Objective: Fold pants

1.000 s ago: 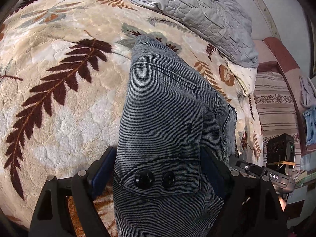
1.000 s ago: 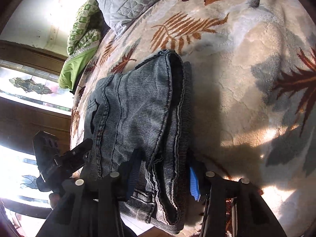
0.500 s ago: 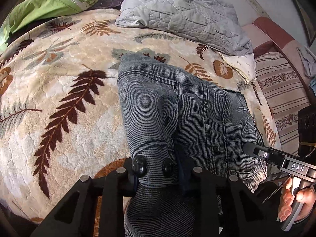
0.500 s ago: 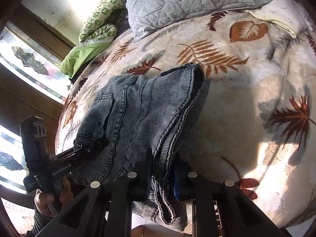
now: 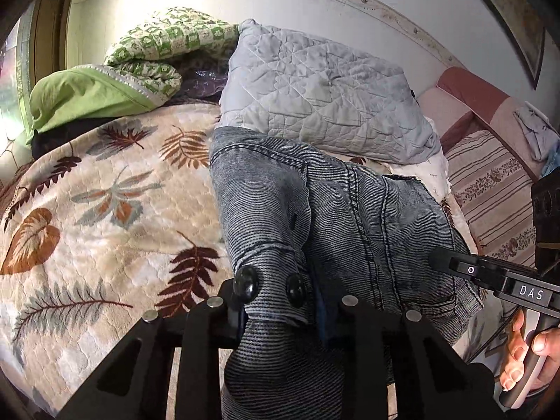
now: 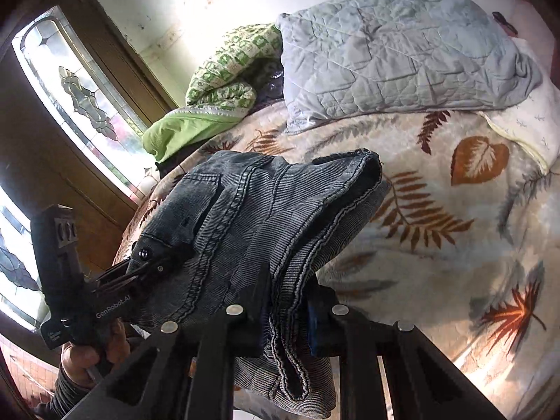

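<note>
The grey washed-denim pants (image 5: 350,217) are seen at the centre of both views, bunched above the cream leaf-patterned bed blanket (image 5: 105,210). Their buttoned waistband is clamped at the lower centre by the fingers of the left gripper (image 5: 280,301). A stack of hemmed edges is pinched at the lower centre by the right gripper (image 6: 283,318). A quilted grey pillow (image 6: 402,52) is seen at upper right.

One pair of grey denim pants (image 5: 350,217), bearing two black buttons (image 5: 246,281). Two grippers: left (image 5: 280,309), right (image 6: 285,318). One leaf-print blanket (image 5: 105,210), one grey quilted pillow (image 5: 315,87), one green quilt (image 5: 147,56).
</note>
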